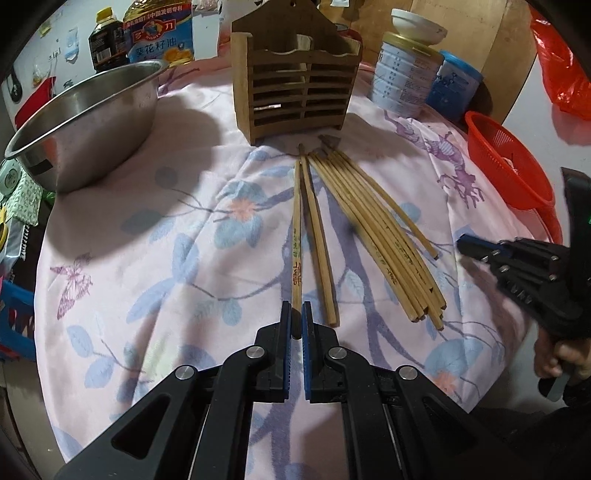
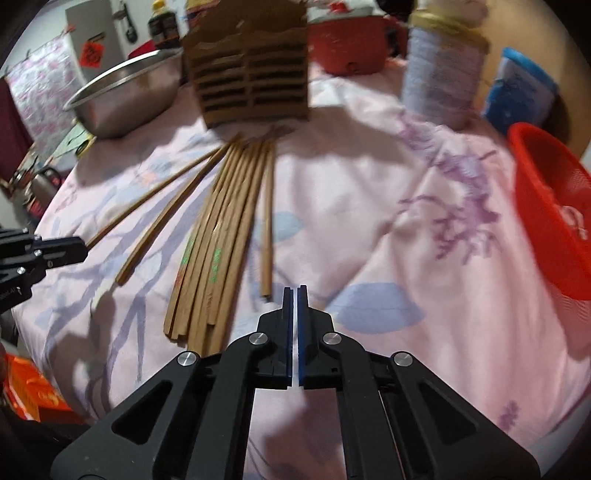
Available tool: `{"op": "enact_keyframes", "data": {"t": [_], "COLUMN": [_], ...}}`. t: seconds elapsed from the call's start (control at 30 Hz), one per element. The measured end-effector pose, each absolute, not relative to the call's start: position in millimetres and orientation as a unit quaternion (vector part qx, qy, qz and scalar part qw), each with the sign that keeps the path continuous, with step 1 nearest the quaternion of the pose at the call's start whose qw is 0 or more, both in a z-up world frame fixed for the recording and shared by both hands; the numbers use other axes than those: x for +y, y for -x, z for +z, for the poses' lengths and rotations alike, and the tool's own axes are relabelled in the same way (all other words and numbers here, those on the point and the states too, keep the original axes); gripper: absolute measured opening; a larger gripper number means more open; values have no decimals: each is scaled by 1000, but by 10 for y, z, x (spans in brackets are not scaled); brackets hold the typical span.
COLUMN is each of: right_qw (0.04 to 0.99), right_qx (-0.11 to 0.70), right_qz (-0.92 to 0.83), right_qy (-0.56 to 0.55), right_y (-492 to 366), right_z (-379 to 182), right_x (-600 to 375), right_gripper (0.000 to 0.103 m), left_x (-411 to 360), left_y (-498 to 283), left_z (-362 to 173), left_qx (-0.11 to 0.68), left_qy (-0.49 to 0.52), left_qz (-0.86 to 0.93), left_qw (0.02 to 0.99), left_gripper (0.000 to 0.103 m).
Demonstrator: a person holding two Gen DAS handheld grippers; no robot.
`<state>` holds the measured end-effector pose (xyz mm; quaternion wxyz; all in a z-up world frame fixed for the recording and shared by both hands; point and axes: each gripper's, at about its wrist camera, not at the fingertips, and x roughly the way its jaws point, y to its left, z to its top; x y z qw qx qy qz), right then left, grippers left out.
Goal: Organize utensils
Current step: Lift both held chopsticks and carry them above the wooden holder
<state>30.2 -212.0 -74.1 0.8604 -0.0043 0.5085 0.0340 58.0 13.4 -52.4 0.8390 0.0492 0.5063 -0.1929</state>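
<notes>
Several wooden chopsticks [image 1: 380,240] lie fanned out on a flowered pink cloth in front of a slatted wooden holder [image 1: 295,92]. My left gripper [image 1: 295,310] is shut on the near end of one chopstick [image 1: 296,240], which points toward the holder. A second single chopstick [image 1: 319,240] lies just to its right. In the right wrist view my right gripper [image 2: 295,291] is shut with nothing between its pads, just right of the near end of the outermost chopstick [image 2: 266,221] in the bundle [image 2: 218,240]. The left gripper [image 2: 83,247] shows at the left edge, and the holder [image 2: 251,74] stands at the back.
A steel bowl [image 1: 81,122] stands at the back left beside oil bottles [image 1: 159,33]. A tall tin [image 1: 402,74] with a small bowl on top and a blue box [image 1: 454,85] stand at the back right. A red mesh basket [image 1: 506,158] sits at the right edge.
</notes>
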Motion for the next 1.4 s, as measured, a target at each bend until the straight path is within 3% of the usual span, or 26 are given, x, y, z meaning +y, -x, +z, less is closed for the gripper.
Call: {"op": "enact_keyframes", "data": {"t": [0.43,0.6,0.7,0.77,1.0,1.4], "right_qw": [823,811,815,818,850,916], "right_qx": [524,521,514,517,495,373], "right_qz": [212,261,259,246,175,135], "right_qy": [62,61,64,49,44,61], "right_y": [-619,-566,-539,-584,-629,-806], "right_z": [-911,-1020,-1001,-1006,-764,472], "right_x": [-2067,-2092,-2075,-2123,-2199,-2338], "right_gripper": [12,23,20,8,6,6], "left_x": [90,-60,-118,-130,-27,121], "left_y": [-661,-611,-601,-626,-772,-930], "left_z": [-361,-370,-404,-441,-346,523], "left_qx": [503,517,518,517,501,420], "left_qy": [2,4,6,2,-26,-45], "left_qz": [-88,-58,-61,-74,-111,-119], "left_qw": [860,854,853,853,858,899], "left_gripper": [6,6,6,6,6,6]}}
